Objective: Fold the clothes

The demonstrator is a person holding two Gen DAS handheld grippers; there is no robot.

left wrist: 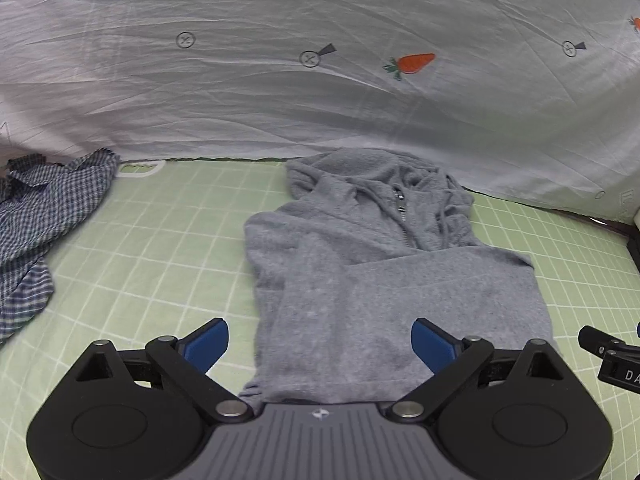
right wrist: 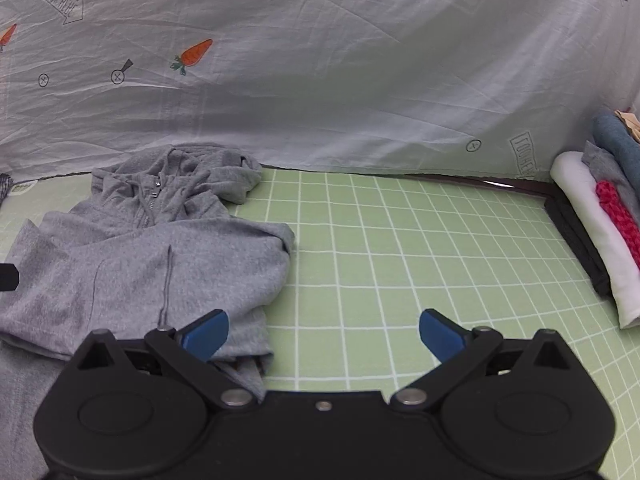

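Observation:
A grey zip hoodie (left wrist: 372,272) lies partly folded on the green grid mat (left wrist: 152,240), hood toward the back, its sleeves folded across the body. My left gripper (left wrist: 320,344) hovers open over the hoodie's near hem, blue pads wide apart, nothing pinched between them. In the right wrist view the same hoodie (right wrist: 152,256) fills the left half. My right gripper (right wrist: 324,334) stands open above the hoodie's right edge and the bare mat (right wrist: 400,264); its left pad is over the cloth, not gripping it.
A blue checked shirt (left wrist: 36,224) lies crumpled at the mat's left. A stack of folded clothes (right wrist: 600,216) sits at the right edge. A white sheet with carrot prints (left wrist: 320,80) hangs behind. The other gripper's black tip (left wrist: 612,354) shows at the right.

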